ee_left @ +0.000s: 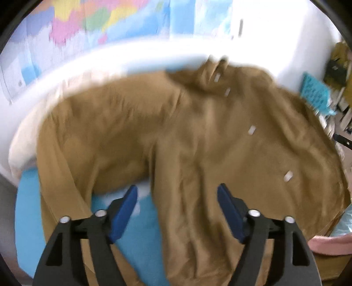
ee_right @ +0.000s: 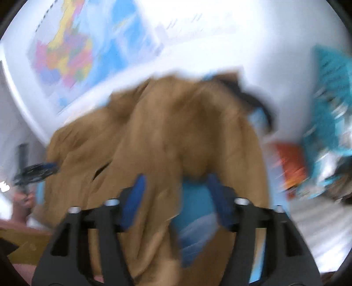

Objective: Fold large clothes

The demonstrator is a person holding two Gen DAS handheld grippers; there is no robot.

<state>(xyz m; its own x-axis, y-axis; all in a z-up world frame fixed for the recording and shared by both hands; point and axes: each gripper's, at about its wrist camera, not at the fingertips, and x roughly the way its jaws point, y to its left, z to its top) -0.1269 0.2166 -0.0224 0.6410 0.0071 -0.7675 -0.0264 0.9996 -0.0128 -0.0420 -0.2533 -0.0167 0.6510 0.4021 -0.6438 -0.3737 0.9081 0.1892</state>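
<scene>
A large tan button-up shirt [ee_left: 198, 132] lies spread, front up, on a blue cover [ee_left: 28, 209], its collar at the far side and white buttons running down the placket. My left gripper [ee_left: 176, 189] hovers open over the shirt's near part, by the armpit, with nothing pinched between its blue pads. The right wrist view is blurred. There the shirt [ee_right: 165, 132] looks bunched, and my right gripper [ee_right: 176, 177] stands open above its near edge, where the blue cover [ee_right: 195, 202] shows. The left gripper [ee_right: 35, 171] appears at the shirt's left edge, held by a hand [ee_right: 24, 202].
A coloured wall map [ee_left: 88, 19] hangs behind the surface. A teal perforated basket [ee_left: 314, 92] and clutter stand at the right. Something pink [ee_left: 330, 244] sits at the near right. An orange object [ee_right: 290, 162] lies to the right of the shirt.
</scene>
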